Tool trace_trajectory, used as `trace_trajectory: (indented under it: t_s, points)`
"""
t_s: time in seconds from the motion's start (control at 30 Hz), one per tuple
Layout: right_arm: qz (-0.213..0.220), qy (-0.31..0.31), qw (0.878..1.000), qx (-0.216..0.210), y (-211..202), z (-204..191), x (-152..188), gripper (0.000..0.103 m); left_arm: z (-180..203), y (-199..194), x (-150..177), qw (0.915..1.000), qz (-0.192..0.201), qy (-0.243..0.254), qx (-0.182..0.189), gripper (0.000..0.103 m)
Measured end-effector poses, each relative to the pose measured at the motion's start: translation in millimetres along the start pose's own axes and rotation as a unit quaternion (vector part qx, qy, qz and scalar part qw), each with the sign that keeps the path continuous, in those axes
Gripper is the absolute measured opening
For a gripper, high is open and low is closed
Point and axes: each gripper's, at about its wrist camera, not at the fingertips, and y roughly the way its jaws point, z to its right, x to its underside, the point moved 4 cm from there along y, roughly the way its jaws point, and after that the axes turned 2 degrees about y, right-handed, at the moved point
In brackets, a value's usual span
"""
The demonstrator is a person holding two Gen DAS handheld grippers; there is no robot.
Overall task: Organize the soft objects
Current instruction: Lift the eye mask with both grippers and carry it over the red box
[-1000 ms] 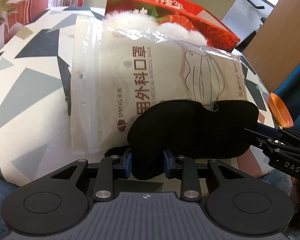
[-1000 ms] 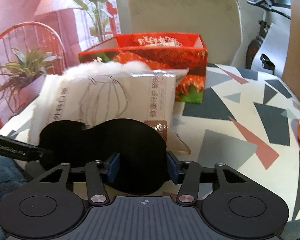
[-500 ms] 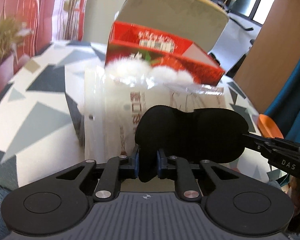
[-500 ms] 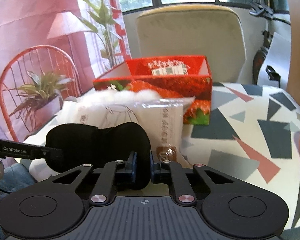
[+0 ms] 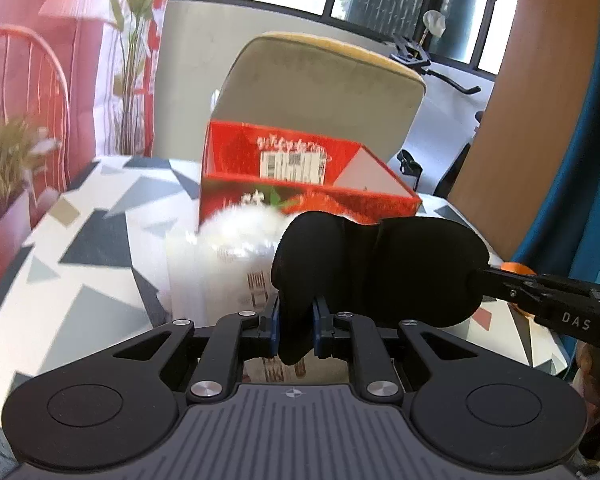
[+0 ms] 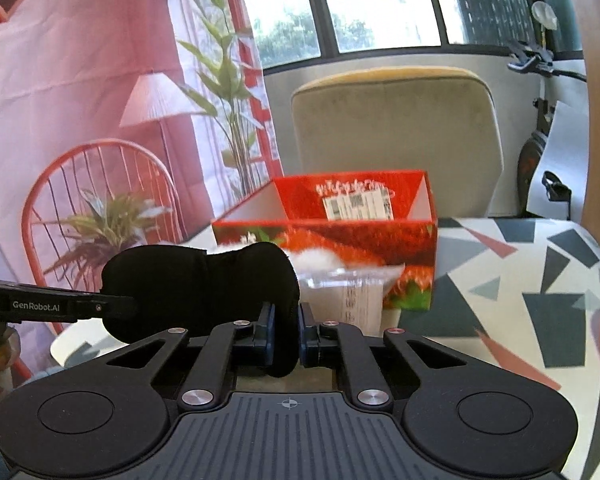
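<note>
both hand-held grippers, left (image 5: pixel 295 326) and right (image 6: pixel 285 330), pinch opposite ends of the black eye mask (image 5: pixel 376 272), held above the surface (image 5: pixel 80 256); next it likely goes into the red box (image 5: pixel 300 184).

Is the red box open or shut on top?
Open. The red box has no lid over it: both wrist views look down past its front rim to the inner back wall and the barcode label there.

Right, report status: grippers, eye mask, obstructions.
Left gripper and right gripper both shut on black eye mask, one end each. Mask held above table. Red box ahead, open; mask packet lies between.
</note>
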Motion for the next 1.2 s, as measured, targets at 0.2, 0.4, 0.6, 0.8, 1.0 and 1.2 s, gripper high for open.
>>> trace_trajectory:
  t_s: [0.2,0.4,0.6,0.8,1.0,1.2]
  points:
    - [0.022,-0.012,1.000,-0.002,-1,0,-28,0.010,2,-8,-23,0.9993,0.031,0.020,-0.001,0.016]
    - [0.052,-0.033,0.998,-0.004,0,-3,-67,0.010,7,-10,-58,0.9967,0.070,0.040,-0.006,0.016]
    - [0.083,-0.059,0.995,0.013,17,0,-111,0.010,10,9,-108,0.9929,0.103,0.056,-0.019,0.016]
    - [0.098,-0.077,0.992,0.018,61,10,-149,0.010,10,49,-148,0.9900,0.107,0.077,-0.050,0.016]
    - [0.074,-0.084,0.993,0.032,127,33,-164,0.010,-9,112,-169,0.9946,0.079,0.056,-0.036,0.016]
    - [0.001,-0.051,0.998,0.040,203,57,-159,0.010,-20,185,-164,0.9987,-0.035,0.028,-0.023,0.016]
